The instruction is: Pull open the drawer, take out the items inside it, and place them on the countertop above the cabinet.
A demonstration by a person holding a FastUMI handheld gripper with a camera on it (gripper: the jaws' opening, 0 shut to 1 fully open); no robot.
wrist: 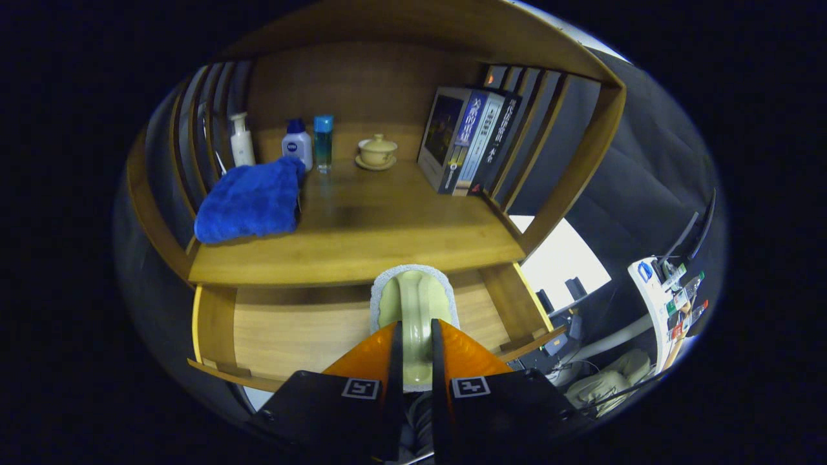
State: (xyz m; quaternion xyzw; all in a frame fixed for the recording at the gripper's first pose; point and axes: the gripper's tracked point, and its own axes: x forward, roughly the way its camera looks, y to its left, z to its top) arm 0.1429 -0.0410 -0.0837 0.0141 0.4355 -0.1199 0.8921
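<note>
Gripper pinching brush over open drawer, w/ blue towel, books on countertop.

The gripper has a black body at the bottom centre of the frame, with two square black-and-white markers

The gripper has both fingers pressed on the raised handle of a pale green scrubbing brush with a grey pad base, which sits over the pulled-out wooden drawer. Above the drawer lies the wooden countertop. On its left rests a crumpled blue towel. Behind the towel stand a white pump bottle, a white bottle with a blue cap and a slim teal bottle, left to right. Right of them, a beige lidded cup on a saucer. Farther right, a row of upright books perhaps leans against the slatted side.
</note>
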